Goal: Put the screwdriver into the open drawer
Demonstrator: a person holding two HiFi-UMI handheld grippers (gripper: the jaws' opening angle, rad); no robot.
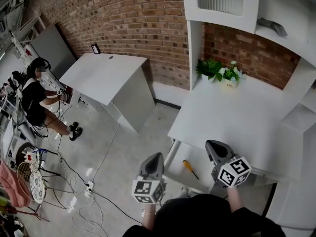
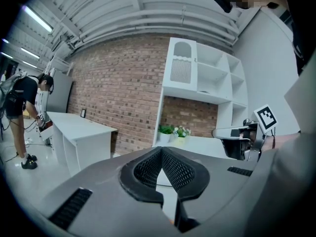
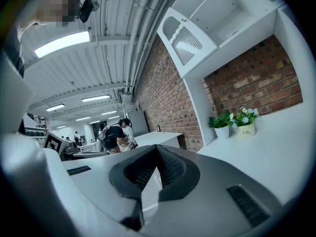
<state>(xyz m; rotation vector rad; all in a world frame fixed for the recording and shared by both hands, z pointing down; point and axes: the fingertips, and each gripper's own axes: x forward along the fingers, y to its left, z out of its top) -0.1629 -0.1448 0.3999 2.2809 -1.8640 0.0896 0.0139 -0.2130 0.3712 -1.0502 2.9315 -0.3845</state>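
Note:
A screwdriver [image 1: 190, 169] with a yellow handle and a dark shaft lies inside the open white drawer [image 1: 174, 168], which is pulled out from under the white desk [image 1: 237, 117]. My left gripper [image 1: 157, 155] hovers to the left of the drawer's front, shut and holding nothing; in the left gripper view its pads [image 2: 161, 151] meet at the tip. My right gripper [image 1: 212, 144] hangs above the drawer's right part near the desk edge, also shut and empty, its pads [image 3: 157, 148] touching. Both point about level, toward the desk and brick wall.
Two small potted plants [image 1: 219, 73] stand at the back of the desk, under a white shelf unit [image 1: 222, 6]. A second white desk [image 1: 106, 75] stands to the left, with a person [image 1: 37, 100] beyond it. Cables [image 1: 86, 194] lie on the floor.

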